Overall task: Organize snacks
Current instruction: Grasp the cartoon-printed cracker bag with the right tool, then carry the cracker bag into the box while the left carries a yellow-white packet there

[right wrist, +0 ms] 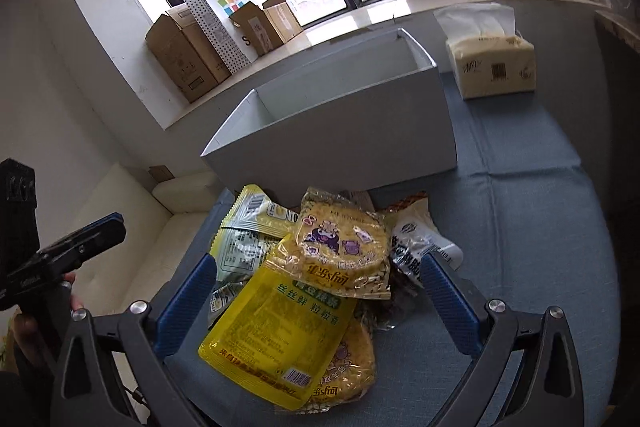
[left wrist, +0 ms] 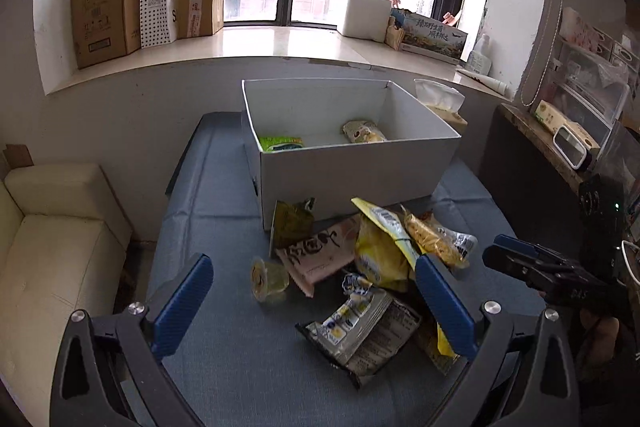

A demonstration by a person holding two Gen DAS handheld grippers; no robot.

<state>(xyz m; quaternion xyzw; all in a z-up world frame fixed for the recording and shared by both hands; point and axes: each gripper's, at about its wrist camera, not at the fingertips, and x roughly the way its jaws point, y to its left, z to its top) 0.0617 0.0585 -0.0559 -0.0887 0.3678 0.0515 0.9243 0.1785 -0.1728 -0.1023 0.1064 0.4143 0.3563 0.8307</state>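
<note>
A white open box (left wrist: 344,171) stands on the blue-covered table and holds a green packet (left wrist: 280,143) and a pale noodle packet (left wrist: 364,131). Several snack packets lie heaped in front of it: a pink packet (left wrist: 320,253), a jelly cup (left wrist: 268,279), a yellow packet (left wrist: 380,255) and a black-and-white packet (left wrist: 360,327). My left gripper (left wrist: 316,303) is open above this heap. My right gripper (right wrist: 320,299) is open, its fingers on either side of a big yellow packet (right wrist: 280,335) and a round noodle cake packet (right wrist: 340,251). The box (right wrist: 336,135) is just beyond them.
A tissue pack (right wrist: 492,67) sits right of the box. A cream sofa (left wrist: 52,259) is left of the table. Cardboard boxes (left wrist: 108,3) and a paper bag line the windowsill. A shelf with clutter (left wrist: 568,135) stands at the right. The right gripper (left wrist: 532,263) shows at the left wrist view's right edge.
</note>
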